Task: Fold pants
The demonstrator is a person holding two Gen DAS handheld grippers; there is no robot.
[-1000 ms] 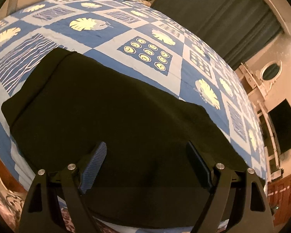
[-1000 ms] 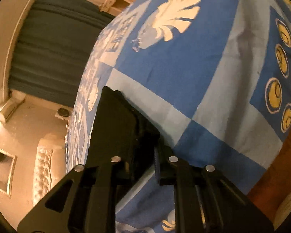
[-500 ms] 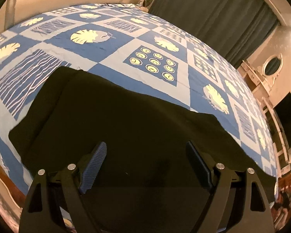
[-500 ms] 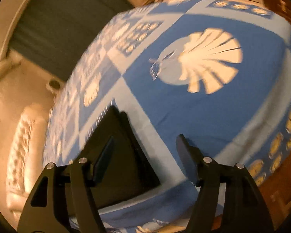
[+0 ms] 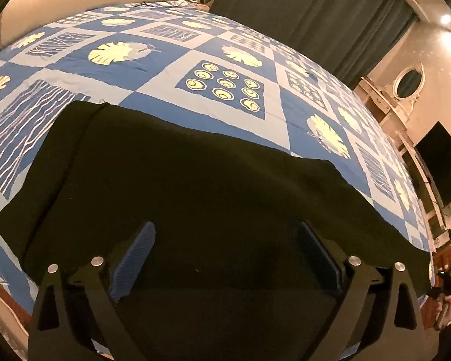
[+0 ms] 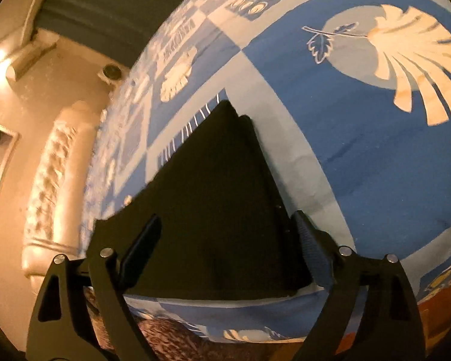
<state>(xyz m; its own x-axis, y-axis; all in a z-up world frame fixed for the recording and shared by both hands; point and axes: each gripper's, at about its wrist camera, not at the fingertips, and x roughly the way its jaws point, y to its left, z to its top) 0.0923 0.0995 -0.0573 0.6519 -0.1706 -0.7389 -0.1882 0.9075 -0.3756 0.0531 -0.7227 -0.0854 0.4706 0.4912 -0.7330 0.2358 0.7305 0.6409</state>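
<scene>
The black pants [image 5: 195,186] lie flat on the bed, filling the lower and middle part of the left wrist view as one broad dark slab over the blue patchwork bedspread [image 5: 225,60]. A seam or folded edge runs down its left side from the upper left corner. That even outline suggests the two legs are stacked on each other, which is probably why the garment sits lengthwise along the near edge of the bed, within reach of both hands.

The left tongs [image 5: 225,249] are spread wide with nothing between them, poised above the middle of the fabric rather than at an edge, likely between grips.

In the right wrist view the pants [image 6: 213,186] appear as a dark wedge tapering toward the upper centre of the frame, with layered edges showing along its right side, so this looks like one end of the garment. The right tongs [image 6: 227,237] are also wide apart and hold nothing. Their right fingertip [image 6: 308,240] sits just beside the layered right edge, a placement that would suit pinching all layers together. Whether it touches the cloth I cannot tell.

I judge the task as partway through, with a crosswise fold still needed. Loose layers could slip apart if only the top one is caught.
</scene>
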